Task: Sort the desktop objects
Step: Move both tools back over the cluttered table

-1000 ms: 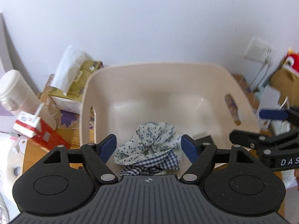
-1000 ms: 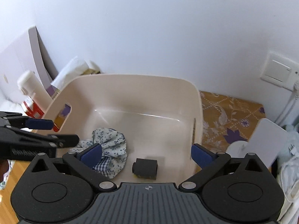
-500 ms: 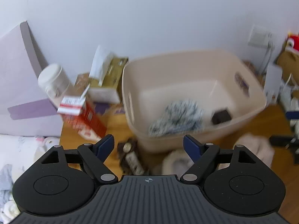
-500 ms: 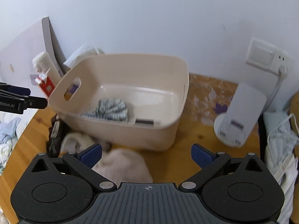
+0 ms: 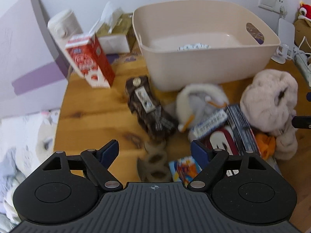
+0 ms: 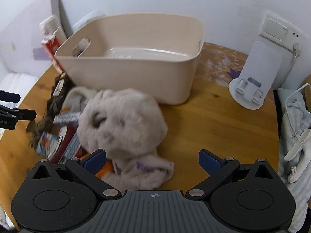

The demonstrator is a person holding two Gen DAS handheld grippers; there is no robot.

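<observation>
Beige plastic tub (image 5: 206, 58) stands at the back of the wooden desk (image 6: 213, 120), a floral cloth (image 5: 194, 47) just showing inside. Red-and-white carton (image 5: 89, 62) left of the tub; print blurred, unreadable. Dark packet (image 5: 147, 108) carries a white label, illegible. Pale fluffy garment (image 6: 124, 120) heaped in front of the tub, purple lettering on its hem too smeared to read. Left claw (image 5: 154, 152) spread, holding nothing, over the clutter. Right claw (image 6: 152, 160) spread, empty, above the garment's edge.
</observation>
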